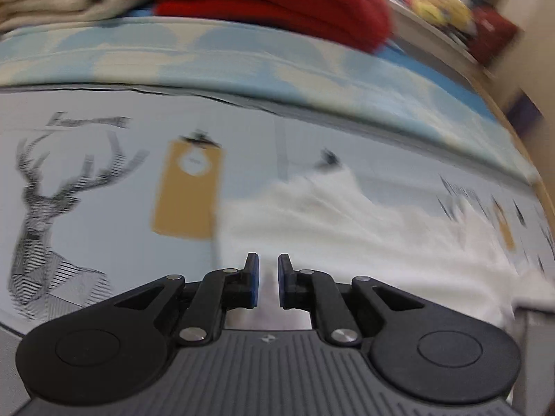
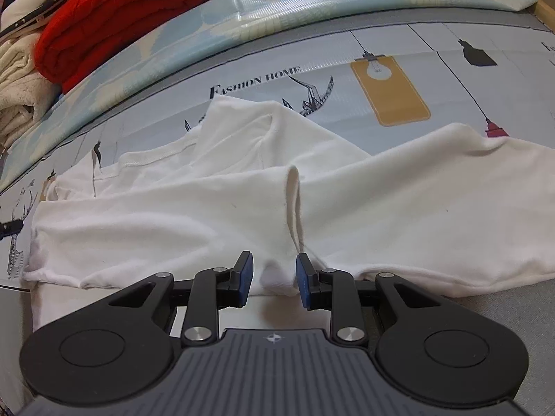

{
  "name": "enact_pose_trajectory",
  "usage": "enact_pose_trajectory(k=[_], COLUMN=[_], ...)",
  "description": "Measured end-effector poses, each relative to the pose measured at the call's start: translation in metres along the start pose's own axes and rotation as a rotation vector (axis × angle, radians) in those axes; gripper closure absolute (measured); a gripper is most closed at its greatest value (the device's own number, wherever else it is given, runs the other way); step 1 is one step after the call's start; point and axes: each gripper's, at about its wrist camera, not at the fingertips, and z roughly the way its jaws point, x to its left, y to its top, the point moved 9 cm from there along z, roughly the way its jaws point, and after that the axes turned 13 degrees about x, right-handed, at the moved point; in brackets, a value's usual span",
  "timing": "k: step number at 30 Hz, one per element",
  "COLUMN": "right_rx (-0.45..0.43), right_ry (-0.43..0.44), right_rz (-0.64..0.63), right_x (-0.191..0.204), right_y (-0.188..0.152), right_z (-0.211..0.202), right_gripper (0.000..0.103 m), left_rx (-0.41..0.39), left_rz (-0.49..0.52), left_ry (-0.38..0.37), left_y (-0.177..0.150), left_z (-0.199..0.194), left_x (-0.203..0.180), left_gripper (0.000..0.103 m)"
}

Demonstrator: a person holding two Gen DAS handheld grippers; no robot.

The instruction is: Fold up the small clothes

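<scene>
A small white garment (image 2: 215, 204) lies spread on a printed grey mat (image 2: 447, 79), one side folded over to a raised crease down its middle. My right gripper (image 2: 273, 279) is open at the garment's near hem, its blue-padded jaws astride a bump of cloth at the foot of the crease. In the blurred left wrist view the same white garment (image 1: 347, 235) fills the right half. My left gripper (image 1: 267, 279) has its jaws a narrow gap apart over the garment's left edge, with white cloth showing between them; whether they pinch it is unclear.
A folded red garment (image 2: 114, 17) and cream knitwear (image 2: 17, 83) are stacked at the back left on a pale blue patterned sheet (image 2: 277, 7). The mat carries a deer print (image 1: 48, 215) and yellow tag prints (image 1: 187, 190). A wooden bed edge (image 1: 513, 145) runs on the right.
</scene>
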Motion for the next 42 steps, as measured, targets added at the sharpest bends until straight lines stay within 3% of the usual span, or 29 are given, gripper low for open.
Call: enact_pose_trajectory(k=[1, 3, 4, 5, 7, 10, 12, 14, 15, 17, 20, 23, 26, 27, 28, 32, 37, 42], right_rx=[-0.003, -0.003, 0.001, 0.005, 0.011, 0.004, -0.016, -0.055, -0.084, -0.144, -0.251, -0.358, -0.440, -0.466, -0.485, -0.547, -0.558, -0.544], right_ry=[0.004, 0.006, 0.003, -0.005, -0.021, -0.025, -0.028, -0.018, -0.018, -0.023, -0.037, -0.058, -0.108, -0.125, -0.139, -0.187, -0.170, -0.139], right_rz=[0.001, 0.007, 0.008, 0.009, 0.020, 0.042, 0.062, 0.095, 0.114, 0.150, 0.218, 0.289, 0.393, 0.445, 0.497, 0.759, 0.926, 1.092], right_x=[0.001, 0.002, 0.002, 0.001, -0.003, -0.009, -0.016, -0.023, -0.028, -0.039, -0.064, -0.099, -0.144, -0.164, -0.184, -0.263, -0.332, -0.375], right_y=[0.001, 0.001, 0.001, 0.000, -0.001, -0.002, -0.001, 0.001, 0.002, 0.004, 0.006, 0.004, -0.005, -0.011, -0.017, -0.053, -0.078, -0.100], right_z=[0.000, 0.001, 0.003, 0.005, 0.007, 0.007, 0.002, -0.008, -0.015, -0.031, -0.061, -0.091, -0.113, -0.119, -0.123, -0.127, -0.112, -0.095], right_gripper=[0.074, 0.074, 0.074, 0.074, 0.074, 0.074, 0.074, 0.074, 0.074, 0.074, 0.073, 0.072, 0.072, 0.072, 0.072, 0.072, 0.072, 0.073], left_rx=[0.048, 0.199, 0.248, 0.235, 0.191, 0.047, 0.069, 0.190, 0.210, 0.172, -0.002, -0.120, -0.194, -0.203, -0.195, -0.143, -0.214, -0.246], left_rz=[0.049, 0.119, 0.167, 0.211, 0.198, 0.175, 0.193, 0.191, 0.191, 0.185, 0.176, 0.155, 0.143, 0.147, 0.161, 0.216, 0.195, 0.249], left_ry=[0.025, 0.171, 0.263, 0.308, 0.285, 0.153, 0.152, 0.239, 0.261, 0.270, 0.252, 0.203, 0.132, 0.120, 0.123, 0.274, 0.234, 0.266], left_y=[-0.010, -0.035, -0.047, -0.051, -0.047, -0.035, -0.042, -0.059, -0.065, -0.059, -0.039, -0.042, -0.063, -0.070, -0.080, -0.085, -0.067, -0.061], left_z=[0.006, 0.028, 0.035, 0.033, 0.019, -0.007, 0.002, 0.030, 0.035, 0.018, -0.040, -0.091, -0.118, -0.118, -0.111, -0.068, -0.058, -0.055], left_x=[-0.003, 0.007, 0.015, 0.016, 0.009, -0.011, -0.016, -0.003, 0.001, -0.008, -0.035, -0.068, -0.097, -0.105, -0.111, -0.121, -0.128, -0.139], left_gripper=[0.093, 0.090, 0.081, 0.080, 0.081, 0.081, 0.081, 0.080, 0.076, 0.076, 0.076, 0.075, 0.054, 0.036, 0.025, 0.026, 0.026, 0.026])
